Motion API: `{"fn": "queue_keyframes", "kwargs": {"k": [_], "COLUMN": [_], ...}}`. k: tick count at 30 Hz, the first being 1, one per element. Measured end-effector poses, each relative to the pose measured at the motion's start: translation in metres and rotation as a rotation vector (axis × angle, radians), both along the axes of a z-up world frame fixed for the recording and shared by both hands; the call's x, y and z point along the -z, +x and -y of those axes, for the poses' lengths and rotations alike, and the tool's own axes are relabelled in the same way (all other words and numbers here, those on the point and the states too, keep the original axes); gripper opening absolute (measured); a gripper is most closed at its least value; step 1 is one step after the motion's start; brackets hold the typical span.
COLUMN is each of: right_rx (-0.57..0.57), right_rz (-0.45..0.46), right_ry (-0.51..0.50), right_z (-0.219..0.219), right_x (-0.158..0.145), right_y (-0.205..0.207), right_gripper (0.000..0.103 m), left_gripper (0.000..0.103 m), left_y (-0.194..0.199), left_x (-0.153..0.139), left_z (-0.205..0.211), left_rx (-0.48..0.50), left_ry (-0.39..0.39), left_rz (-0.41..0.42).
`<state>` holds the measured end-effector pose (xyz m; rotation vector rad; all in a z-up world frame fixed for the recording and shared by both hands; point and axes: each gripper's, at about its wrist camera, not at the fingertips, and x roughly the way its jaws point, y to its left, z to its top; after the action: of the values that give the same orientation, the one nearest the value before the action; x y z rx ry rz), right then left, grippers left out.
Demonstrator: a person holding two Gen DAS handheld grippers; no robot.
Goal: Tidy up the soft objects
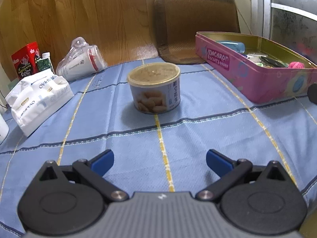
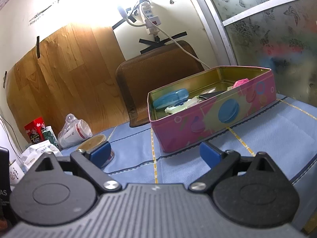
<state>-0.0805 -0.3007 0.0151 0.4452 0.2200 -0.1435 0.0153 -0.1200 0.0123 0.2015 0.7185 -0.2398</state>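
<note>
A pink biscuit tin (image 1: 249, 75) (image 2: 210, 125) lies open on the blue checked tablecloth (image 1: 178, 138). Inside it are a pink fuzzy ball (image 1: 296, 65) (image 2: 240, 83), a blue case (image 2: 170, 98) and pale packets (image 2: 182, 104). A white tissue pack (image 1: 37, 99) (image 2: 39, 150) lies at the left. My left gripper (image 1: 160, 159) is open and empty, low over the cloth, short of a round lidded can (image 1: 155, 87). My right gripper (image 2: 154, 152) is open and empty, near the tin's front corner.
At the back left are a bagged white cup (image 1: 79, 61) (image 2: 74, 131), a red box (image 1: 25, 59) (image 2: 34, 131) and a small green bottle (image 1: 45, 62). A brown mat (image 1: 194, 25) leans on the wall behind the table. A frosted glass door (image 2: 277, 39) is at right.
</note>
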Motion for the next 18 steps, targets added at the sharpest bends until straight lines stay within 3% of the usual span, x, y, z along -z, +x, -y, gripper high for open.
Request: {"fn": "queue_keyframes", "kwargs": {"k": [8,18], "right_rx": [0.047,0.028], "right_rz": [0.003,0.007], "right_ry": [0.015,0.022], "right_z": [0.001,0.002], "right_x": [0.006,0.007], "right_y": [0.001,0.005], "right_gripper": [0.103,0.103], "left_gripper": [0.103,0.103], "left_y": [0.005,0.012], "left_x": [0.006,0.008], "left_z": [-0.002,-0.004], "left_rx": [-0.009,-0.011], "left_ry": [-0.001,-0.001], "left_rz": [-0.049,-0.076]}}
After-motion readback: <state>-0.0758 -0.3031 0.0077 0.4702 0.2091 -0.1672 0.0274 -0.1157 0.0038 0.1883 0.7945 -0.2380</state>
